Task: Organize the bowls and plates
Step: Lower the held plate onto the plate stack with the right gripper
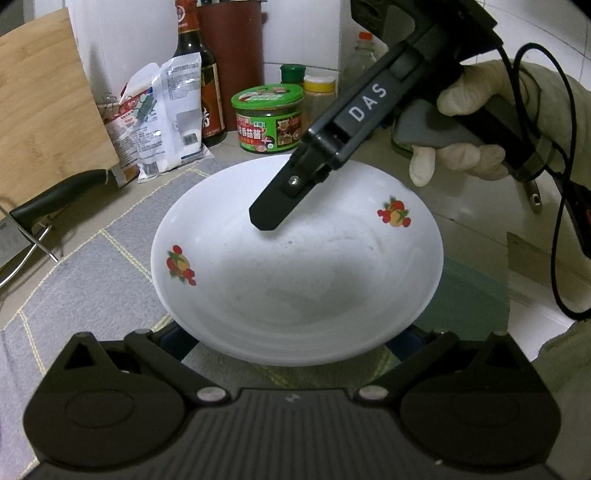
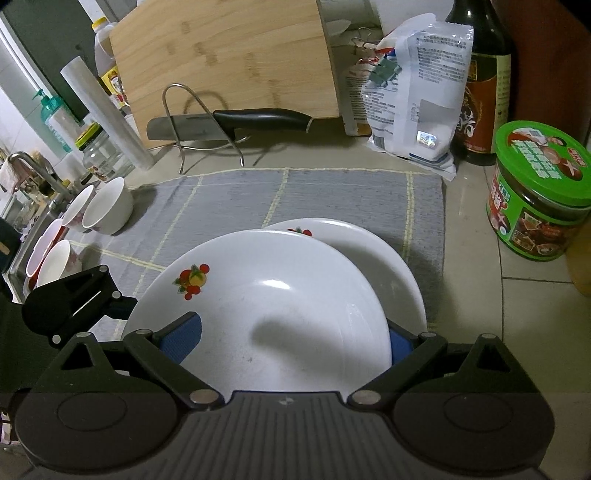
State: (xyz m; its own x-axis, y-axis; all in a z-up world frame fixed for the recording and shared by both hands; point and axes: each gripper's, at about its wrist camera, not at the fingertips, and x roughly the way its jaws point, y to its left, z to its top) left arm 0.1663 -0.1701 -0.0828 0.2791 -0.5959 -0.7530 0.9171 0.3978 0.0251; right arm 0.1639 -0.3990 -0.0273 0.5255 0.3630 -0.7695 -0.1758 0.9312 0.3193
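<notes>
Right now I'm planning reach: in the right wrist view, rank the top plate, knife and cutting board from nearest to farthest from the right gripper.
1. top plate, between the right gripper's fingers.
2. knife, beyond the mat, on its rack.
3. cutting board, leaning upright behind the knife.

White-tiled wall (image 1: 306, 33) (dim), beige countertop (image 2: 517, 314)
</notes>
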